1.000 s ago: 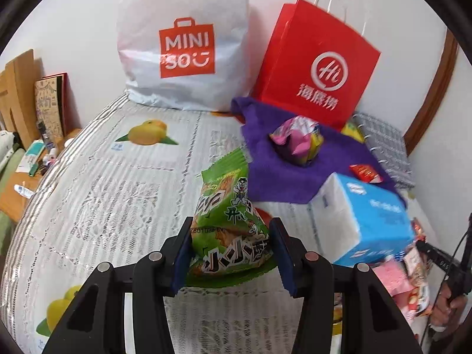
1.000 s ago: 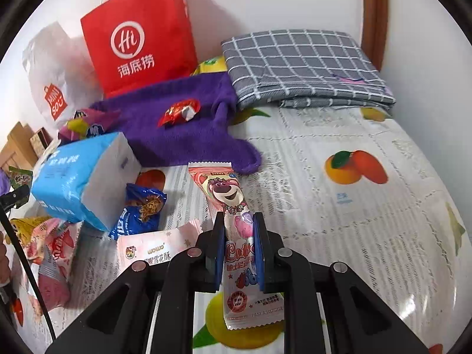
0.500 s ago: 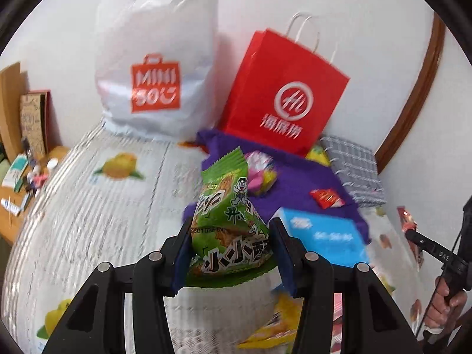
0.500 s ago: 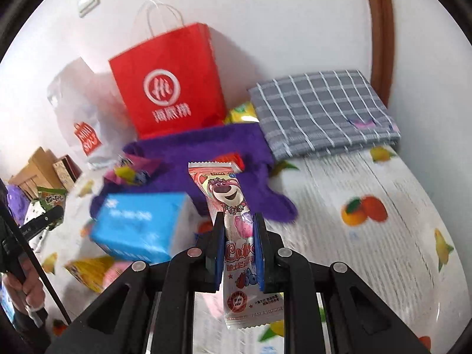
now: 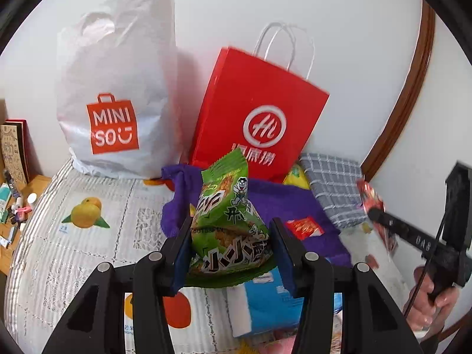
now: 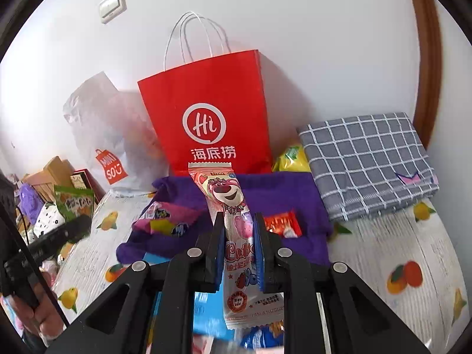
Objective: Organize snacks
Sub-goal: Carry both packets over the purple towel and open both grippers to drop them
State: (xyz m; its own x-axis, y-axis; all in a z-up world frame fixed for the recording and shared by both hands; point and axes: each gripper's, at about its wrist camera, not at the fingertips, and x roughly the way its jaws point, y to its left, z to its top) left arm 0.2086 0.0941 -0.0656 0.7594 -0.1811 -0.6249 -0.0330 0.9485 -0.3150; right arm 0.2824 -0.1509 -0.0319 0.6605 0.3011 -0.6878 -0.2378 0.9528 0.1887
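Note:
My left gripper (image 5: 230, 247) is shut on a green snack bag (image 5: 228, 215) and holds it above the bed, in front of the red paper bag (image 5: 256, 118). My right gripper (image 6: 237, 244) is shut on a long pink bear-print snack packet (image 6: 233, 221), raised in front of the same red paper bag (image 6: 206, 118). A white Miniso bag (image 5: 118, 88) stands left of the red one. A purple cloth (image 6: 280, 194) holds a small red packet (image 6: 281, 222) and a pink-yellow packet (image 6: 165, 221). The right gripper shows at the right edge of the left wrist view (image 5: 380, 212).
A blue tissue pack (image 5: 274, 303) and loose snacks lie on the bed below the grippers. A folded grey checked cloth (image 6: 368, 159) sits at the back right. A bedside table with small items (image 5: 11, 206) is on the left. A wall stands behind the bags.
Both grippers have lifted with their snacks and moved toward the bags; the red and white bags now loom larger and the bed items have dropped lower in view.

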